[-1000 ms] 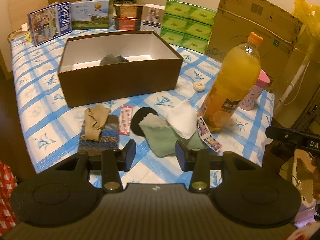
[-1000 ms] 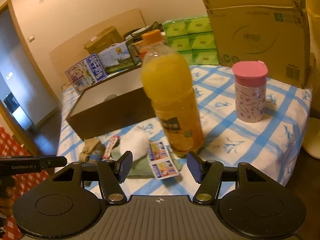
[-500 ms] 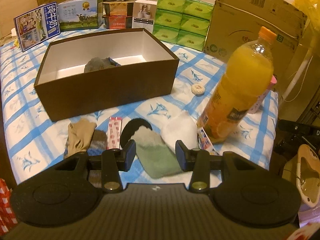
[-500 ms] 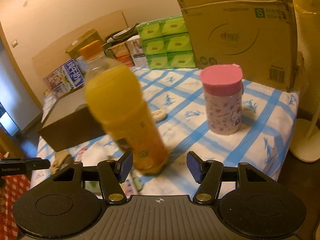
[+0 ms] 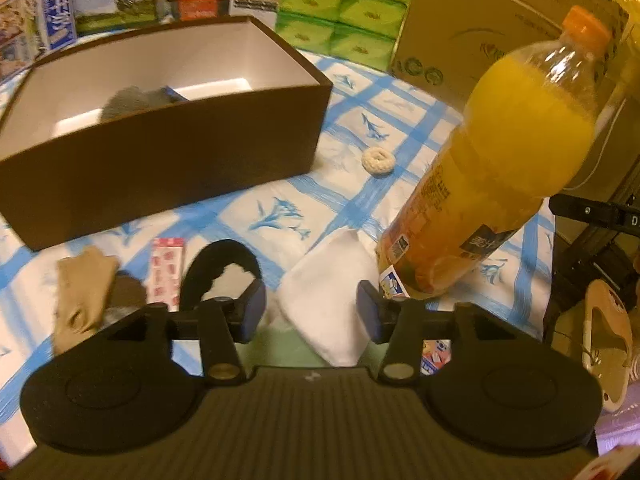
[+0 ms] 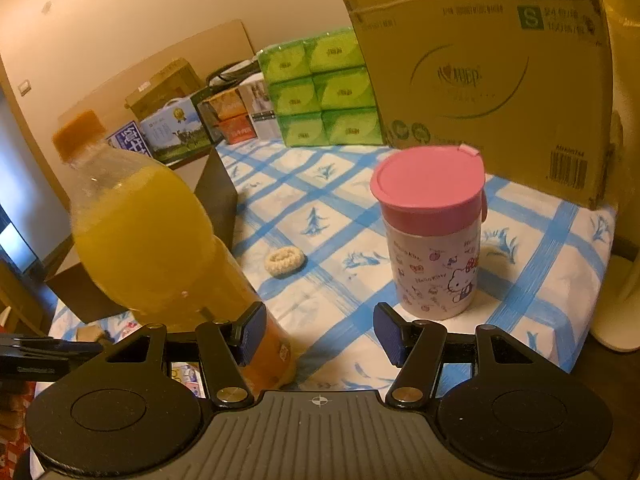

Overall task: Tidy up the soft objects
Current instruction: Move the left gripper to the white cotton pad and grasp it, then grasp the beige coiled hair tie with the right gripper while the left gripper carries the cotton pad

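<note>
**Left gripper low over the white cloth**

Left gripper (image 5: 310,308) tilted downward, jaws just opened wider, straddling white cloth (image 5: 332,300) without pressing it. Juice bottle (image 5: 500,160) crowds its right finger; brown box (image 5: 160,152) ahead-left. Right gripper (image 6: 318,334) spread, empty; pink-lidded cup (image 6: 434,236) ahead-right.

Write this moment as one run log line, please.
left gripper: open, opening, above white cloth | right gripper: open, empty | box: grey item inside
</note>
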